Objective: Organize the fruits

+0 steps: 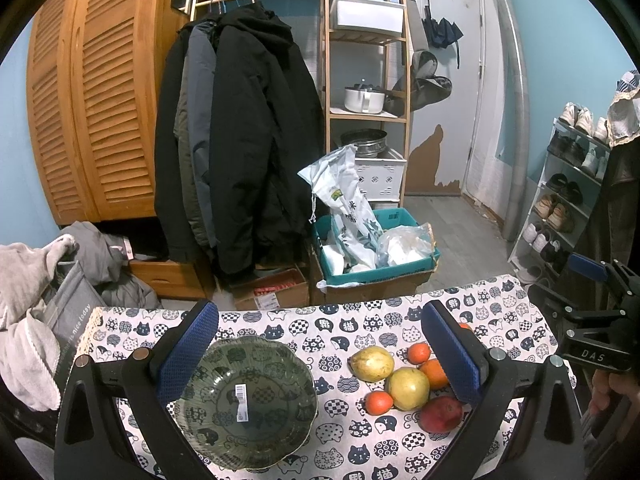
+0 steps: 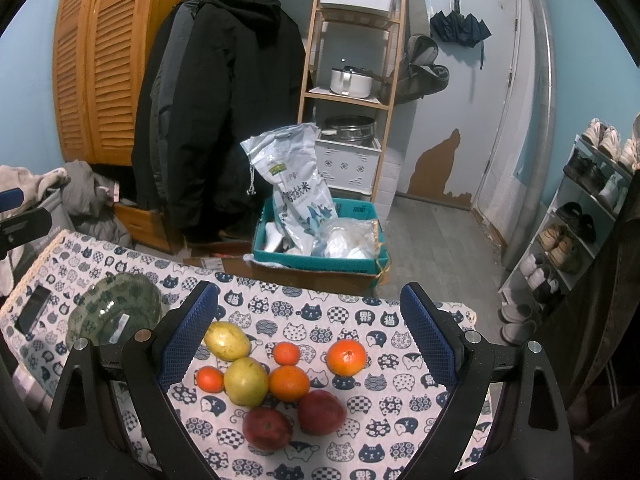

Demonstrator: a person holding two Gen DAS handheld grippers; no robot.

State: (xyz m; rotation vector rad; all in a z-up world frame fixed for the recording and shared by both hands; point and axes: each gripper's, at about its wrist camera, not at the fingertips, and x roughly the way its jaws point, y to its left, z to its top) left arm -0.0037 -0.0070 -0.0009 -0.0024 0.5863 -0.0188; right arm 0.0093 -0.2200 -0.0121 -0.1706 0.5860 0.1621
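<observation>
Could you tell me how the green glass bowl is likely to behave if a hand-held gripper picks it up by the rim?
The green glass bowl looks glossy, so probably slippery between pads. Being glass, it is likely rigid and breakable if dropped. Its wide, shallow, scalloped shape may tilt when held by one edge.

Left tongs (image 1: pixel 318 354), right tongs (image 2: pixel 310 336): black frames, blue textured pads, silver screws.

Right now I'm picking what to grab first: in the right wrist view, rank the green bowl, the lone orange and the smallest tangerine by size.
1. Green bowl, though farthest away.
2. Lone orange.
3. Smallest tangerine.
</observation>
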